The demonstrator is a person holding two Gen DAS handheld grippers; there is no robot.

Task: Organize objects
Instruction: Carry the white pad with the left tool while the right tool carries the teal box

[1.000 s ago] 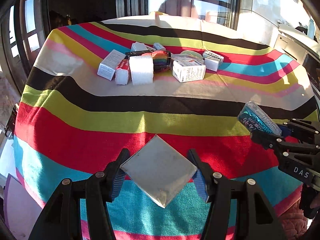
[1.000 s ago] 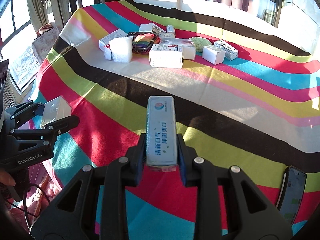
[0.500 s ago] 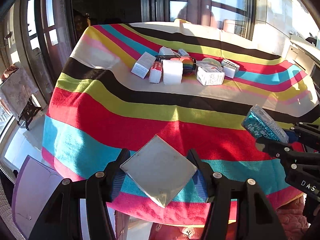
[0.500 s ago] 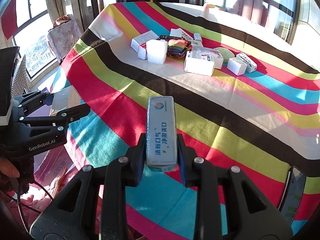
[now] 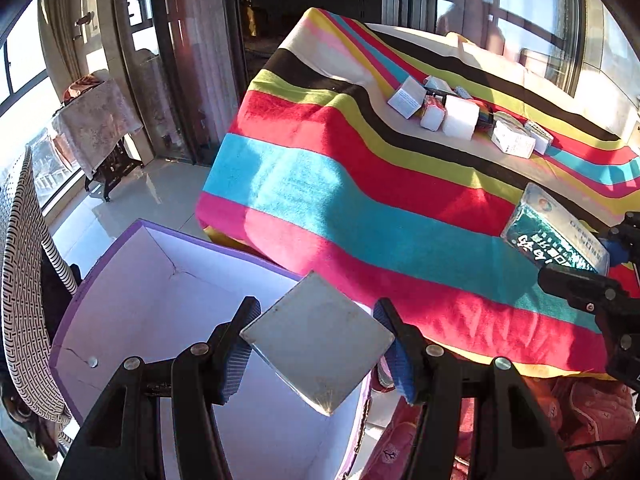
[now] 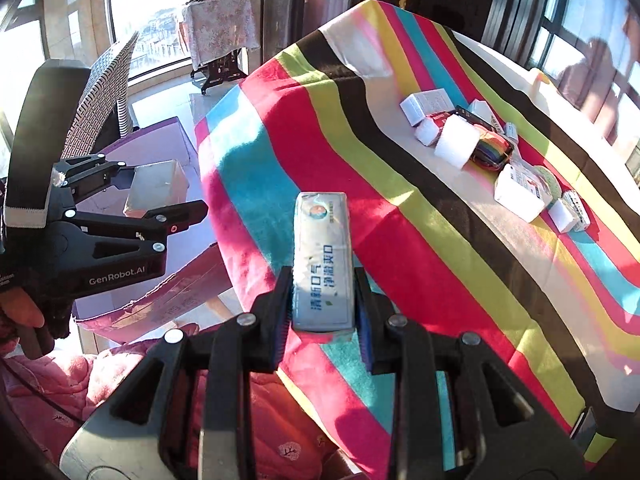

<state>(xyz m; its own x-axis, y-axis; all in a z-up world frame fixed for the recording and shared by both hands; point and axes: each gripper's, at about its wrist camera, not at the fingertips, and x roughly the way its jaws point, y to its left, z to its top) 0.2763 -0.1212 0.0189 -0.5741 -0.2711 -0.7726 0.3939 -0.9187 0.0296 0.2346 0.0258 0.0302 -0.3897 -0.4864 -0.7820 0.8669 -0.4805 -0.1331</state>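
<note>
Over purple box [image 5: 132,320], silver packet [image 5: 318,338] corner-down

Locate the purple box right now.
The purple box sits on the floor off the table's near left corner, open, directly under the silver packet clamped in the left gripper.

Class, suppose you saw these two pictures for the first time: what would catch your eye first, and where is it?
The striped tablecloth fills both views. In front, the left gripper holds a silver square box above an open purple box, and the right gripper clamps a long blue pack.
</note>
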